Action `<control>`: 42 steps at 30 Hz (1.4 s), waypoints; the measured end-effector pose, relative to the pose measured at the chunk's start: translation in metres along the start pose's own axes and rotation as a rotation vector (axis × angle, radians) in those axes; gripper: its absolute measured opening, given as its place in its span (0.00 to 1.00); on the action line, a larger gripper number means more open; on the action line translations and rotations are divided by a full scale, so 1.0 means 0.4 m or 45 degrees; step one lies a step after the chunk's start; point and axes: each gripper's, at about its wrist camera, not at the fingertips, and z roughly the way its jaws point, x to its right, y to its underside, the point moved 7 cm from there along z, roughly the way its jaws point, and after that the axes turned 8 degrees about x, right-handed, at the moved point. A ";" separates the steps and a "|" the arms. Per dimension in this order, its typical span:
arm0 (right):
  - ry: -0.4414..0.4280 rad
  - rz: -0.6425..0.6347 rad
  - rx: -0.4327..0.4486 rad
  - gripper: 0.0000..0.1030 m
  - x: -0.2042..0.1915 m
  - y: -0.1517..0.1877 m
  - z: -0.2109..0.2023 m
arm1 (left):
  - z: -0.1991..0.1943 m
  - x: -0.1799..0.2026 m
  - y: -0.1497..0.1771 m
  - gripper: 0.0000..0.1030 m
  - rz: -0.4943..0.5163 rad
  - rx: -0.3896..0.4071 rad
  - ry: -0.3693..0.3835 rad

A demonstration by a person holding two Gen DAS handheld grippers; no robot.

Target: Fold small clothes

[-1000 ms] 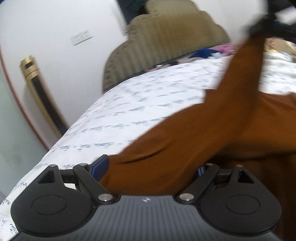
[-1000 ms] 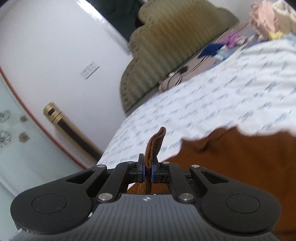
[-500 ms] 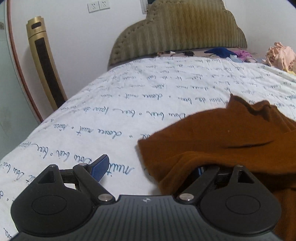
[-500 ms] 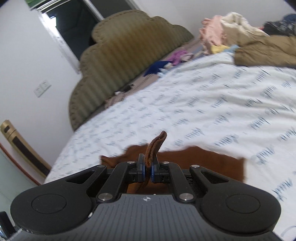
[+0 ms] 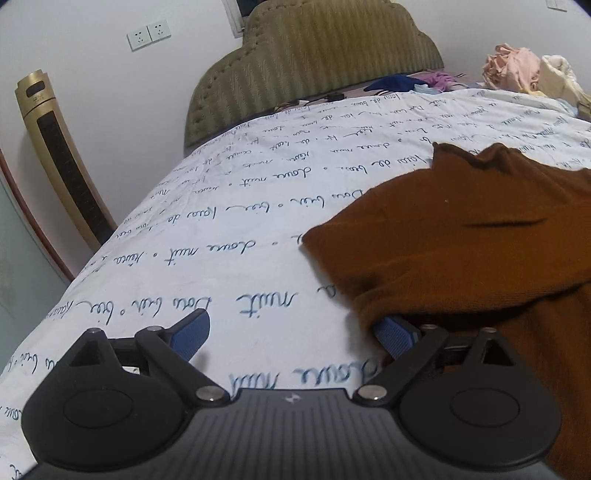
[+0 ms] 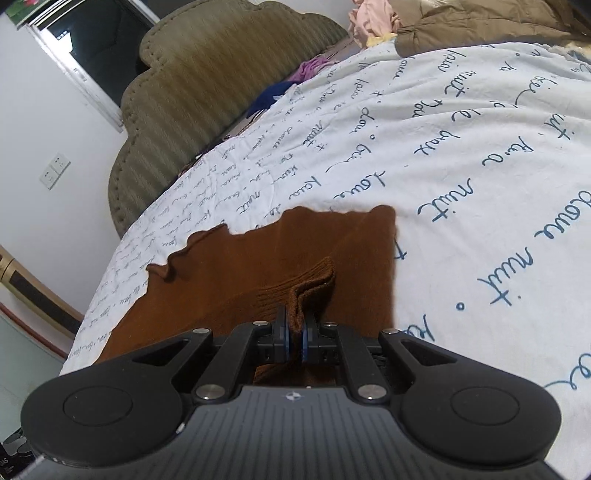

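Observation:
A brown knit garment (image 5: 461, 251) lies on the white bedsheet (image 5: 240, 221) printed with blue script. My left gripper (image 5: 295, 328) is open and low over the sheet; its right finger sits at the garment's near edge, partly under the cloth. In the right wrist view the same garment (image 6: 258, 258) is spread ahead, and my right gripper (image 6: 293, 334) is shut on a ribbed edge of it (image 6: 310, 282) that stands up between the pads.
A padded olive headboard (image 5: 314, 59) stands at the far end. Loose clothes (image 5: 517, 70) are piled at the far right of the bed, with an olive-brown jacket (image 6: 480, 26) there too. A gold tower fan (image 5: 62, 155) stands by the wall on the left.
The garment was lifted and stretched between the grippers, then lowered and now lies spread on the sheet. The left gripper has drawn back so its right finger shows. The right gripper stays shut on the edge.

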 end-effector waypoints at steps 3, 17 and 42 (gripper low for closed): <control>-0.002 -0.035 -0.011 0.12 -0.010 0.004 -0.010 | -0.016 -0.027 0.021 0.94 0.000 -0.010 -0.039; 0.011 -0.051 -0.024 0.12 0.000 0.011 -0.011 | -0.075 0.042 -0.074 0.94 -0.235 0.064 0.108; 0.138 -0.484 0.167 0.68 -0.070 0.035 -0.187 | -0.091 0.116 -0.010 0.94 -0.236 -0.054 0.092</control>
